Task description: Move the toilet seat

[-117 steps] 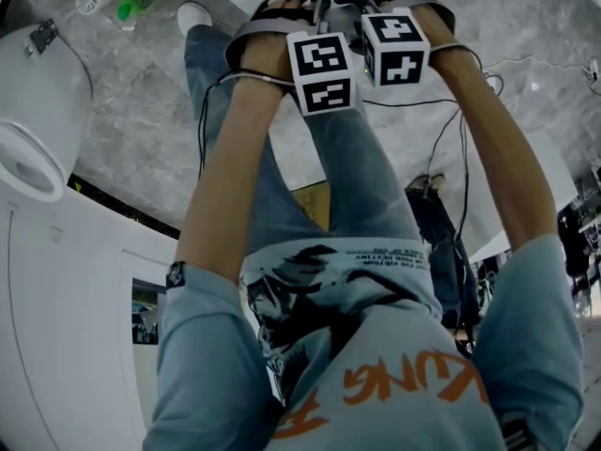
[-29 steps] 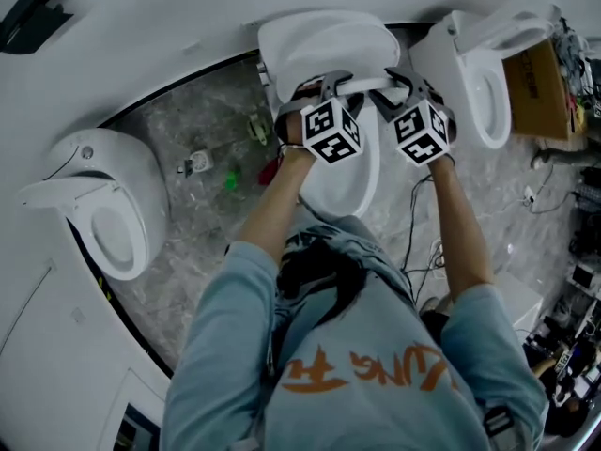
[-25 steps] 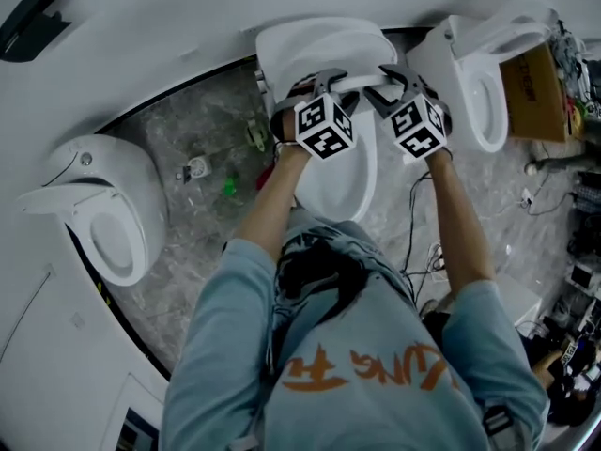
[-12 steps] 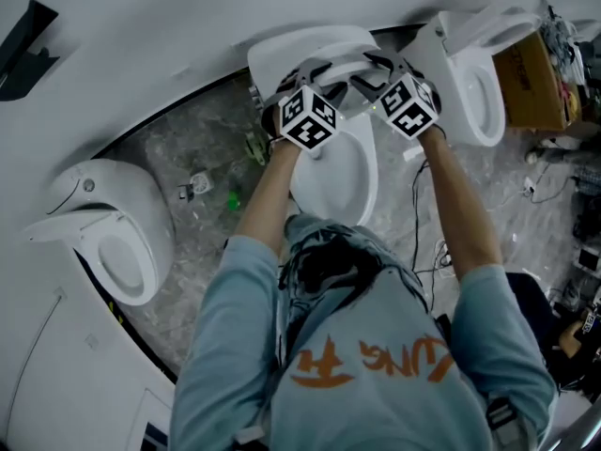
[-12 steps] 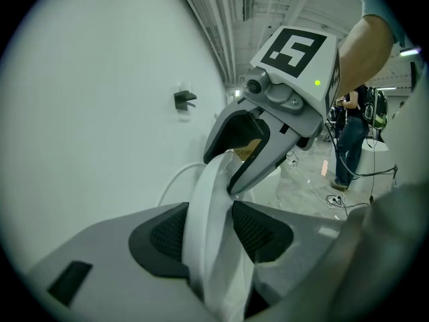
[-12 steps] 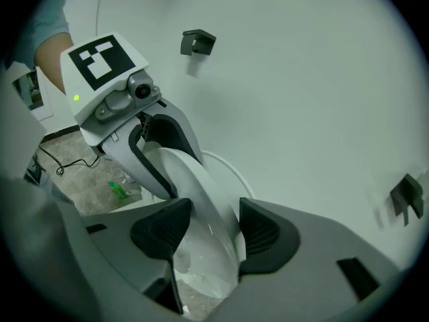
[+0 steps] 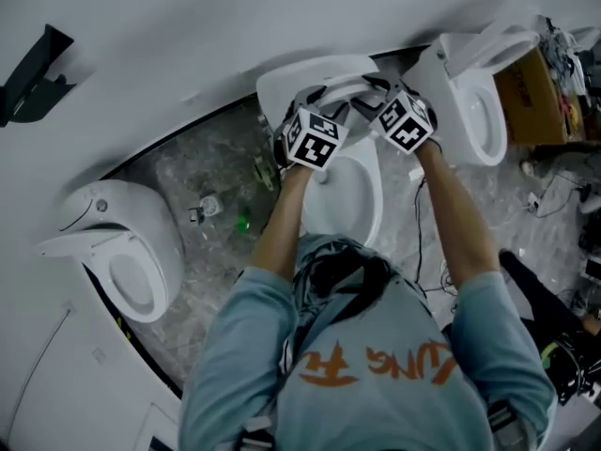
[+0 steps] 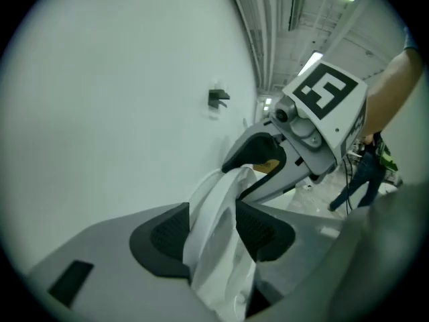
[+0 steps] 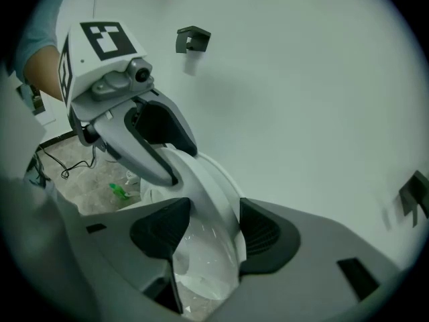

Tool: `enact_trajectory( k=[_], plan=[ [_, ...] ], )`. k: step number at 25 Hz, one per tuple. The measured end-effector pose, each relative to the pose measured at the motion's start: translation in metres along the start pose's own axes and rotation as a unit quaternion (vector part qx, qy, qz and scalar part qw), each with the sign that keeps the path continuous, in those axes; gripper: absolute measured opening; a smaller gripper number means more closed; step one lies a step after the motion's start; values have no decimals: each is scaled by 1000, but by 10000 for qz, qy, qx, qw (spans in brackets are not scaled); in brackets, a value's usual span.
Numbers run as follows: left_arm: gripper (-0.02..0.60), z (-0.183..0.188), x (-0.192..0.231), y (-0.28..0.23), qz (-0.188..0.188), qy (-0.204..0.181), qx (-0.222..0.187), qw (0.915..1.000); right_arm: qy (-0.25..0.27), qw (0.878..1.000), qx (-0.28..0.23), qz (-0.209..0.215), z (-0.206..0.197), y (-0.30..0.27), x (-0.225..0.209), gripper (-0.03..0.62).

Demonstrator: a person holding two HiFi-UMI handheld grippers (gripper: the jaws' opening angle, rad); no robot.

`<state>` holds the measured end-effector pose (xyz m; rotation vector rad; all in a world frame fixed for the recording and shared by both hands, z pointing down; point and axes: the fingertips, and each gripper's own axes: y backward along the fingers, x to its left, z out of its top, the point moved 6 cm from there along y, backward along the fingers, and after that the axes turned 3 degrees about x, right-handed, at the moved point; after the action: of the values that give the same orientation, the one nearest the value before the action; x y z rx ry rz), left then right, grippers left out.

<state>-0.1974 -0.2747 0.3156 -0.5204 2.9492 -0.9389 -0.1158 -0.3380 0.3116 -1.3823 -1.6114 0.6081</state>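
Head view has me bent over the middle white ceramic toilet bowl (image 7: 349, 200), with both tools up at its back edge. In the past second my hands have crept up and back toward the plain white wall (image 7: 188, 36), carrying the glossy white plastic toilet seat (image 7: 343, 85) with them. It now stands nearly upright, close against the raised white lid (image 7: 291, 73). I judge the lift to be essentially finished, with only a clean release left. The left hand-held gripper (image 8: 214, 232) is opening its jaws at this moment. In the left gripper view the seat's thin curved edge sits between the black ribbed pads (image 8: 161, 237) and looks to touch both, so that grip is loosening, not gone. The right hand-held gripper (image 9: 206, 235) is pinching the same rim, with smooth white plastic filling the gap between its pads. The toilet seat is hard, slick and rounded, with bright highlights along its curve. My worry is that it could slide, or drop forward, if it is not past its balance point when I let go. Around me is a grey marbled floor (image 7: 188, 186) with a small green bottle (image 7: 242, 222) lying on it. One more white toilet stands at my left (image 7: 122, 261) and another at my right (image 7: 474, 111).
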Motion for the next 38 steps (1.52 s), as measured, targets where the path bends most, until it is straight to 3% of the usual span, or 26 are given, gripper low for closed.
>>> enact_trajectory(
  k=[4,8,10,12,15,18,21,23,25,26,29,34,36,38],
  plan=[
    [183,17,7,39,553,491,-748,9944,17,9998,-113,-131,-2,1,-2,221],
    [179,6,8,65,463,1026,-1098,9876,-3,9999,10,-161,-2,1,-1,221],
    [137,-2,5,72,410,1328,-1245,9824,-96,9996,162,-218,0,1,-2,219],
    [69,-3,-4,78,340,1498,-1366,9786,-391,9985,61,-372,1,10,-7,229],
    [19,-4,-18,90,257,1473,-1449,9781,-1309,9880,-404,-708,-1,36,-13,194],
    [3,-6,-29,101,93,1343,-1499,9795,-2035,9707,-795,-998,-8,66,-16,166],
    [3,-5,-39,112,-111,1294,-1632,9780,-2872,9403,-1479,-1072,-13,99,-10,153],
    [2,7,-48,118,-242,1331,-1832,9737,-3355,9174,-1818,-1128,-20,124,-3,69],
    [3,28,-65,122,-395,1223,-2050,9703,-3717,8979,-2005,-1241,-34,152,8,32],
    [2,39,-76,122,-472,1099,-2128,9697,-3876,8877,-2110,-1315,-43,165,13,1],
    [3,75,-102,120,-606,826,-2318,9673,-4261,8560,-2540,-1456,-63,204,22,-2],
    [2,118,-140,141,-451,690,-2655,9606,-4490,8017,-3623,-1565,-82,266,36,-2],
    [3,137,-147,152,-231,682,-2833,9563,-4409,7908,-3916,-1641,-82,287,35,-2],
    [2,151,-153,164,45,730,-2972,9520,-4286,7989,-3852,-1725,-79,301,38,-2]
  ],
)
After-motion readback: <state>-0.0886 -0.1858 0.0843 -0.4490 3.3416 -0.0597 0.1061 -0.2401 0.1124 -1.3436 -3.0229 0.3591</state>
